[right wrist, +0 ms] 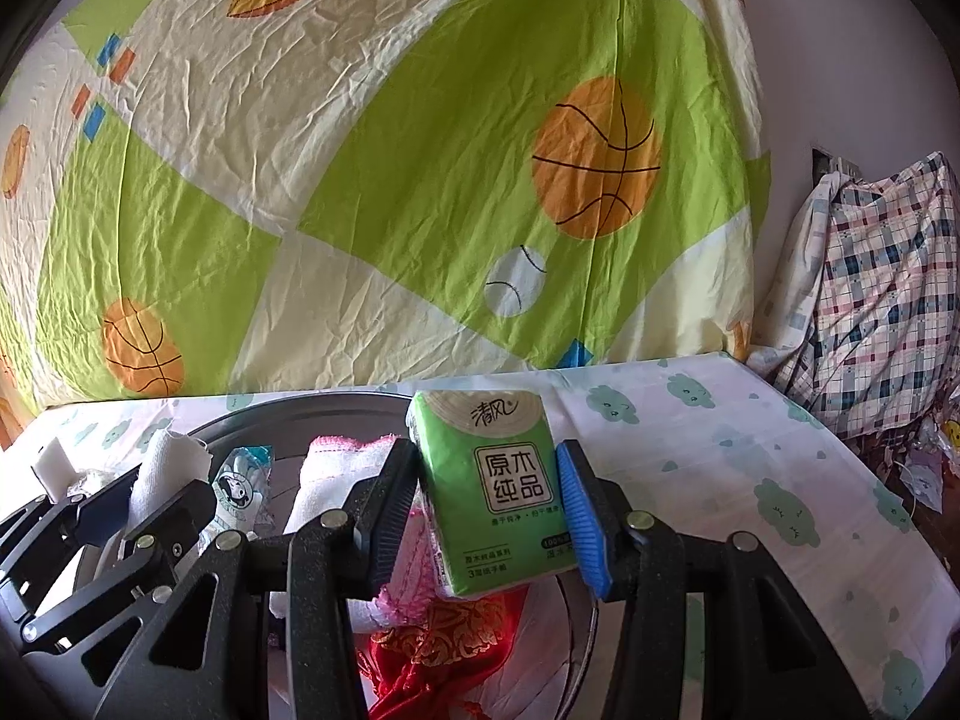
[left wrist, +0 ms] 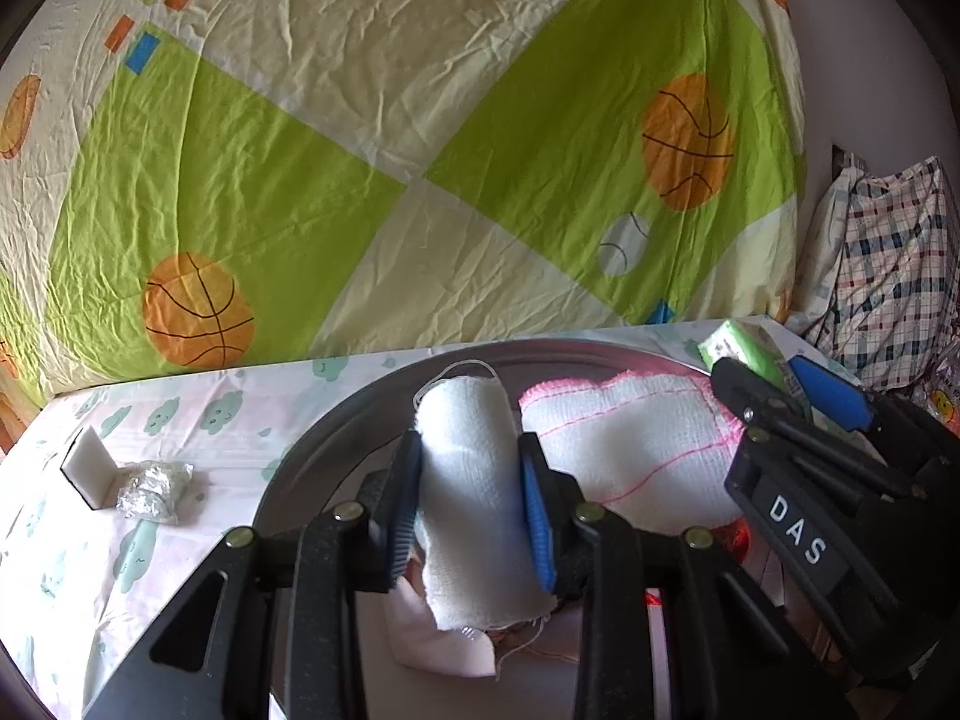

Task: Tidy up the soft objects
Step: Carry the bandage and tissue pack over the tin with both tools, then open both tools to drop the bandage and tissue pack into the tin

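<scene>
Left gripper (left wrist: 468, 498), left wrist view: narrow gap, pads pressed on a white gauze roll (left wrist: 471, 480), held over the metal basin (left wrist: 312, 450) that sits on the cloud-print counter (left wrist: 180, 420). A pink-edged cloth (left wrist: 630, 438) lies in the basin just right of the roll. A foam block (left wrist: 90, 468) and a foil wad (left wrist: 153, 489) sit on the counter, left of the basin. Right gripper (right wrist: 489, 510), right wrist view: jaws part-open, clamped on a green tissue pack (right wrist: 495, 492), held above the basin's right rim (right wrist: 576, 606), over pink cloth and a red fabric (right wrist: 444, 642). Risks, judged: the two grippers sit close, so a crossing move could knock them together; the roll's loose tail could unwind or snag on release; the pack, let go this near the rim, may tip out onto the counter.
</scene>
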A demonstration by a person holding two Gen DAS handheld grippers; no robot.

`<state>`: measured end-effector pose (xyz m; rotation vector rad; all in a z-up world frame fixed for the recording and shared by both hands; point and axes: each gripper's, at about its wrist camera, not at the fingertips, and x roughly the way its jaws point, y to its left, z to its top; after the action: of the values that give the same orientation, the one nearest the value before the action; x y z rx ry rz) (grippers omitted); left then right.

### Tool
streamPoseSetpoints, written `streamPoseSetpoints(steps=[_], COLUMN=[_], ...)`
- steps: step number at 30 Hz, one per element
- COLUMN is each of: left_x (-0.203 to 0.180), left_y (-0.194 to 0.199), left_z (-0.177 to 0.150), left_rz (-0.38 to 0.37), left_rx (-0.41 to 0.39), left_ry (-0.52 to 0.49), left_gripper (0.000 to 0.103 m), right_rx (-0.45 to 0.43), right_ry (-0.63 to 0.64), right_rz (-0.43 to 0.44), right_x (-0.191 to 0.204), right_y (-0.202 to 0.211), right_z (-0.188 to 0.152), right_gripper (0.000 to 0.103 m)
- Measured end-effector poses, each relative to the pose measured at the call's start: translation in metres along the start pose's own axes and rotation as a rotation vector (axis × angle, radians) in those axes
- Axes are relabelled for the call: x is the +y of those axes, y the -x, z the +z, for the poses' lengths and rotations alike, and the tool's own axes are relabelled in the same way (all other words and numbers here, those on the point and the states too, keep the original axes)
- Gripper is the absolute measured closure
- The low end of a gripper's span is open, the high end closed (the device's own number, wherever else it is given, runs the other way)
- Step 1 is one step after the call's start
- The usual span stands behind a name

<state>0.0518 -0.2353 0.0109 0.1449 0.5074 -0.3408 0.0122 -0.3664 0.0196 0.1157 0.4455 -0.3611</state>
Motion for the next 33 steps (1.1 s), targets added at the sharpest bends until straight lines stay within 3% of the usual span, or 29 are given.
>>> streamPoseSetpoints(steps=[21,23,24,26,27,29,33], left_x=[0.000,-0.001,-0.001,0.002,0.004,0.003,0.003], left_y=[-0.004,-0.004,-0.003,0.003,0.008,0.018,0.029], left_z=[0.000,0.000,0.000,0.001,0.001,0.001,0.001], left_rz=[0.048,0.047,0.041,0.023,0.016,0.032,0.079], left_rx=[0.023,0.031,0.024,0.003,-0.017,-0.083,-0.154], left_ry=[-0.017,-0.023,-0.020,0.000,0.011,0.010,-0.015], left_gripper=[0.072,0.065,0.057,0.010,0.003,0.000,0.000], right_rx=[0.054,0.054,0.049,0.037,0.024,-0.018,-0.086], right_ry=[-0.008,-0.020,-0.030,-0.049,-0.058,-0.085,-0.155], right_rz=[0.071,0.090,0.103,0.127,0.135,0.142,0.120], right_x=[0.008,0.007,0.005,0.003,0.001,-0.003,-0.015], right_y=[-0.001,0.000,0.000,0.003,0.006,0.013,0.025], right_z=[-0.003,-0.002,-0.002,-0.002,-0.001,0.000,0.001], right_gripper=[0.051,0.048,0.045,0.030,0.027,0.019,0.018])
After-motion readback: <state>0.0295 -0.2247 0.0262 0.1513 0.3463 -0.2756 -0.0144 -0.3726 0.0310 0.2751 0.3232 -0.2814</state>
